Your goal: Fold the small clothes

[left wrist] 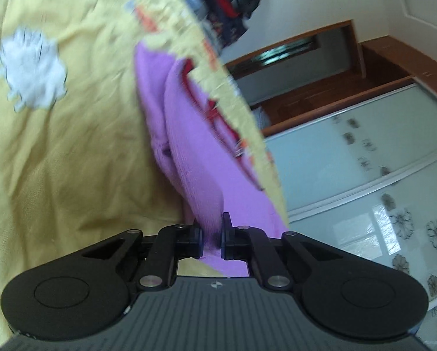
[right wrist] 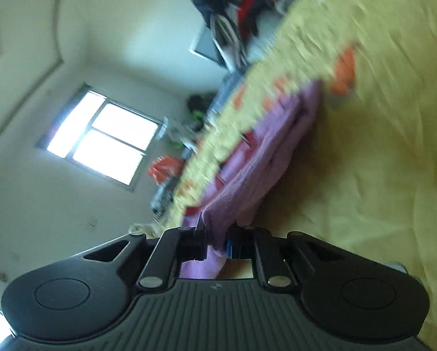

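Note:
A small purple garment with red markings lies stretched over a yellow bedspread. My left gripper is shut on one end of it, cloth pinched between the black fingers. In the right wrist view the same purple garment runs away from my right gripper, which is shut on its other end. Both views are tilted and blurred with motion. The garment hangs in a fold between the two grippers, its far part touching the bedspread.
The bedspread carries a white patch and orange prints. A pile of dark and red clothes sits past the bed's far edge. Glass wardrobe doors with flower prints stand to one side, a bright window to the other.

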Demonstrator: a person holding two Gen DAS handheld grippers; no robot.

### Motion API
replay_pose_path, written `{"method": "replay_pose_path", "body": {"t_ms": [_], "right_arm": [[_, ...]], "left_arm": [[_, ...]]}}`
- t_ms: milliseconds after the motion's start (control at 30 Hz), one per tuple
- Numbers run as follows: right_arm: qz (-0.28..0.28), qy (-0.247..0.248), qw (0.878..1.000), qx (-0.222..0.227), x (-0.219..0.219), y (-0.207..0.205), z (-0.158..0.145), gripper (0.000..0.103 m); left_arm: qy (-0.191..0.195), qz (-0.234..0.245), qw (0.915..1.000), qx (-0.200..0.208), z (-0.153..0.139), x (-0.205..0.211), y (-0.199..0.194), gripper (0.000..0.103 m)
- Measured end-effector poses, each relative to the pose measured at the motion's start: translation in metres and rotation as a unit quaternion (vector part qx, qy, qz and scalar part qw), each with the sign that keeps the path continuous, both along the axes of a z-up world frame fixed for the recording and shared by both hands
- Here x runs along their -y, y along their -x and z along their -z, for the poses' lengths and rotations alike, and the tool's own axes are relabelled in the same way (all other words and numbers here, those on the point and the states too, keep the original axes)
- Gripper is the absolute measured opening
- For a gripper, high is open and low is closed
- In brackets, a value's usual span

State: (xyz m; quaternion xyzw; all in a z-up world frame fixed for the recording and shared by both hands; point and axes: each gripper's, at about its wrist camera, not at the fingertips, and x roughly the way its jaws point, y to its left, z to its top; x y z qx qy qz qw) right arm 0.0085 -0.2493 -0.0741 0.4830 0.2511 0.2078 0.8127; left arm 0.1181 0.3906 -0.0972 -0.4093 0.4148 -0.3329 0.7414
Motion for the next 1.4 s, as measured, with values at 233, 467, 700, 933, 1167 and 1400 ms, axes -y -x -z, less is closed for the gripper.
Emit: {"method": "replay_pose_path", "body": {"t_ms": [233,467,700,933,1167,1400], "right_arm": [[0.029,0.060,0.996,-0.054,0.023,0.024,0.021,0.011],[0.039,0.282,0.953,-0.105,0.003,0.031,-0.020,0.100],[0.054,0.420,0.905,-0.047,-0.094,-0.032,-0.056,0.103],[-0.046,0.551,0.832,-0.049,-0.131,-0.066,0.007,0.103],[-0.009,0.493,0.870,-0.032,-0.091,-0.095,-0.033,0.103],[-0.002,0.419,0.904,-0.080,-0.071,-0.189,-0.004,0.049]], "left_arm": [[-0.010,-0.015,0.9991,-0.038,0.018,-0.018,0.042,0.009],[-0.053,-0.051,0.9971,-0.017,-0.012,-0.049,0.079,0.019],[-0.075,-0.011,0.9929,0.092,-0.050,0.061,0.023,0.080],[-0.208,-0.048,0.9753,0.055,-0.001,0.079,0.010,0.014],[-0.208,-0.085,0.9722,0.066,-0.031,0.047,0.034,0.074],[-0.199,-0.072,0.9685,0.131,-0.052,0.115,-0.066,0.088]]}}
